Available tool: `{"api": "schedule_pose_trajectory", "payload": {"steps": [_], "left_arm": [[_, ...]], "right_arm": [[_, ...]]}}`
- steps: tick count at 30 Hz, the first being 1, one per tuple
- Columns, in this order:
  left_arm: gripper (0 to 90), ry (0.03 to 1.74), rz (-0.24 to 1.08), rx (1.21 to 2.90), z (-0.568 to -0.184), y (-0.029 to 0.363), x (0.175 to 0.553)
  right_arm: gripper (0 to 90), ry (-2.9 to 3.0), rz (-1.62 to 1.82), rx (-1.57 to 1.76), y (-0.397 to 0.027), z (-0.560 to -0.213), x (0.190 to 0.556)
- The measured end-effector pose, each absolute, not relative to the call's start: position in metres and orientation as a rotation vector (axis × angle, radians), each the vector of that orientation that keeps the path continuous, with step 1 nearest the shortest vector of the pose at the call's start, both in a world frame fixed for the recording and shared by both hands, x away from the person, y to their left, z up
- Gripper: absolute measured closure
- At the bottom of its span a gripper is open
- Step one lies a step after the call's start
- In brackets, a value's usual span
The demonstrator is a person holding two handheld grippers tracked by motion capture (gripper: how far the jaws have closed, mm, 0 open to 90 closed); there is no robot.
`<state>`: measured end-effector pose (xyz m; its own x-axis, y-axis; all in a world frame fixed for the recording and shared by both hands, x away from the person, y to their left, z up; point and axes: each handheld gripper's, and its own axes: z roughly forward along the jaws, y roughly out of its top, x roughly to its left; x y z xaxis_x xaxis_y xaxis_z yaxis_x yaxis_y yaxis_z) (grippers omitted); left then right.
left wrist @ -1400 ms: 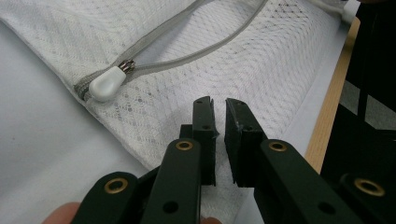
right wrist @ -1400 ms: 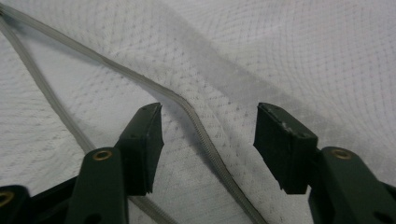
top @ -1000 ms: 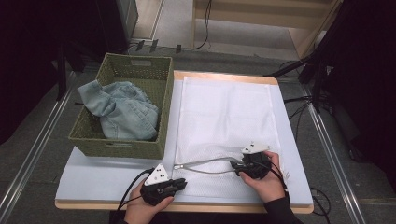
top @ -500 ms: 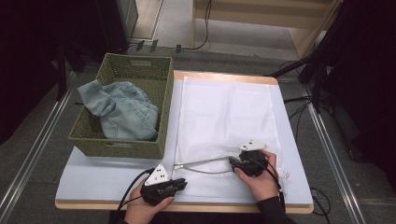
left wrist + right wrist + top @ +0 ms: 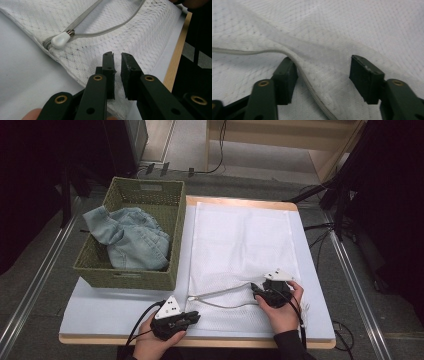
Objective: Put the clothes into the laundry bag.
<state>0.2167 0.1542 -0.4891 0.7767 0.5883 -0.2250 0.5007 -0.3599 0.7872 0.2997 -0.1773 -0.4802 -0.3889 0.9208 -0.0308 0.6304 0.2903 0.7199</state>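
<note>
- Right gripper (image 5: 261, 291) sits on the white mesh laundry bag (image 5: 240, 240), which lies flat on the desk (image 5: 100, 305) beside the green basket (image 5: 131, 236) of denim clothes (image 5: 131, 237). Its jaws stand apart and have just been closing a little, with the zipper tape (image 5: 312, 85) and a ridge of mesh between them — the pads are not yet pressing.
- Left gripper (image 5: 196, 316) rests at the bag's near left corner, jaws nearly together. In the left gripper view they seem to pin a fold of mesh, though the contact point is hidden, so I cannot be sure.
- Risk — if the right gripper closes where it is, it may catch both mesh layers along with the tape, so the mouth would lift shut rather than spread open.
- Risk — the mesh is thin and slippery; a shallow bite could slide off the edge once pulled.
- Risk — if the left gripper's hold is only light, the whole bag could drag across the desk, and the white zipper pull (image 5: 60, 40) could snag.
</note>
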Motion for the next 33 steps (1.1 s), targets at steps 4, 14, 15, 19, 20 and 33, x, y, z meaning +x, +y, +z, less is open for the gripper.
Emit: {"api": "schedule_pose_trajectory", "payload": {"steps": [4,14,15,19,20,33], "left_arm": [[82.6,0.812,0.12,2.03,-0.489,0.154,0.217],[82.6,0.812,0.123,2.029,-0.489,0.154,0.216],[82.6,0.812,0.125,2.03,-0.489,0.154,0.216],[83.7,0.822,0.127,2.031,-0.489,0.153,0.216],[83.7,0.825,0.129,2.03,-0.489,0.153,0.217],[87.3,0.834,0.14,2.031,-0.489,0.153,0.217]], "right_arm": [[53.9,2.19,0.954,1.298,-0.172,-0.482,0.297],[62.6,2.189,1.045,1.295,-0.171,-0.487,0.3],[77.9,2.18,1.04,1.288,-0.171,-0.486,0.3],[88.6,2.196,1.055,1.273,-0.173,-0.484,0.301],[88.6,2.196,1.055,1.273,-0.173,-0.484,0.301],[88.2,2.09,1.323,1.078,-0.183,-0.413,0.278]]}}
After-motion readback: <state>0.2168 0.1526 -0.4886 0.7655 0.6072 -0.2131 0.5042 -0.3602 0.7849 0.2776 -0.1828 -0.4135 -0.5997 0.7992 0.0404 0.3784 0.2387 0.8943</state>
